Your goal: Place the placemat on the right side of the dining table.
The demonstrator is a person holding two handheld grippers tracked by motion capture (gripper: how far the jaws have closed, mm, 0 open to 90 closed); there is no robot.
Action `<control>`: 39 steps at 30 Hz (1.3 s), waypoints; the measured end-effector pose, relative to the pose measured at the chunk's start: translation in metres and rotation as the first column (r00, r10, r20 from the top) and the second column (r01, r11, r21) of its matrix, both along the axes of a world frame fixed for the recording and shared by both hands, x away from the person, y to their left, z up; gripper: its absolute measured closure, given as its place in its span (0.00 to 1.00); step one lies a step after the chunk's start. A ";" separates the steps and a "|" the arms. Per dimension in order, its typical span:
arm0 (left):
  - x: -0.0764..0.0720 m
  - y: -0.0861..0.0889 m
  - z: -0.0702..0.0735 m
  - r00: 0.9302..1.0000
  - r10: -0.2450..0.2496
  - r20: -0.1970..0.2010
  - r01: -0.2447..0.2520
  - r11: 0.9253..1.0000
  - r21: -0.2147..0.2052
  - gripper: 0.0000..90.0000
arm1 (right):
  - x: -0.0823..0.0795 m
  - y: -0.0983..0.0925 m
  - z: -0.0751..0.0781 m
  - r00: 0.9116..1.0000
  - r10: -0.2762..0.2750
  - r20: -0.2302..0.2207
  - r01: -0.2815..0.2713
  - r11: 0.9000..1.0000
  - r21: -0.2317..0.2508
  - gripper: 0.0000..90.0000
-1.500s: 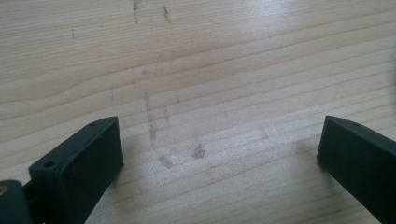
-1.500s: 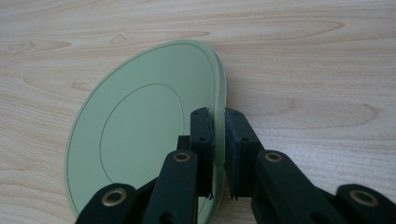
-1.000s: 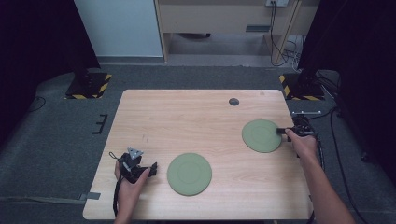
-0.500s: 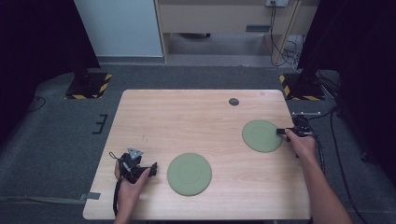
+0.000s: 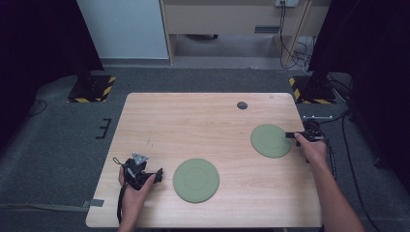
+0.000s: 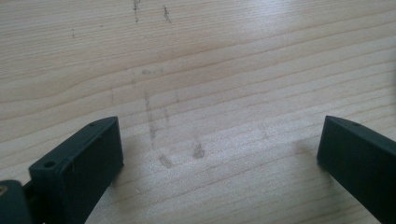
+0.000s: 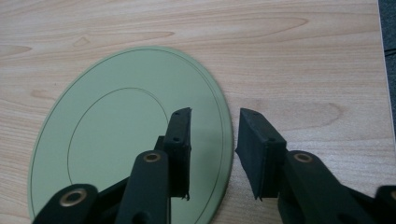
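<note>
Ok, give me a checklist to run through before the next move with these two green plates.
1. Right gripper let go of the far plate: ok, its jaws have just been opening and straddle the plate's rim with a gap showing.
2. Far plate flat on the table: ok.
3. Left gripper free: ok, jaws wide apart with bare wood between them.
4. Near plate within reach of the left gripper: ok, it lies just beside it.
5. Small dark disc out of the way: ok, at the far edge.
6. Plates apart: ok, no overlap.
</note>
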State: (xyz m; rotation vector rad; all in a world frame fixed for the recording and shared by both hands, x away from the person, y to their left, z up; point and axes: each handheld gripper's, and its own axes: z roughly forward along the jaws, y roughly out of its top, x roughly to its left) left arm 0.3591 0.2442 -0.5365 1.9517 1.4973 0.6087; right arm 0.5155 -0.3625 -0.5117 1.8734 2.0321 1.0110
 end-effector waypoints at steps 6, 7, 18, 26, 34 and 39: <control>0.000 0.000 0.000 1.000 0.000 0.000 0.000 1.000 0.000 0.00 | 0.000 0.002 0.002 1.000 -0.010 0.010 0.010 1.000 -0.002 0.58; 0.000 0.000 0.000 1.000 0.000 0.000 0.000 1.000 0.000 0.00 | 0.000 0.003 0.003 1.000 -0.017 0.017 0.017 1.000 0.000 0.55; 0.000 0.000 0.000 1.000 0.000 0.000 0.000 1.000 0.000 0.00 | 0.002 0.009 0.009 0.999 -0.047 0.022 0.047 0.999 0.024 0.23; 0.000 0.000 0.000 1.000 0.000 0.000 0.000 1.000 0.000 0.00 | -0.001 0.020 0.014 0.999 -0.013 0.036 0.012 1.000 0.015 0.11; -0.001 0.000 0.000 1.000 -0.003 -0.001 0.003 1.000 0.001 0.00 | -0.008 0.028 0.027 0.997 0.027 0.071 -0.030 0.999 0.031 0.10; -0.001 0.000 0.000 1.000 -0.004 -0.001 0.004 1.000 0.001 0.00 | -0.013 0.032 0.032 0.993 0.029 0.116 -0.029 1.000 0.004 0.12</control>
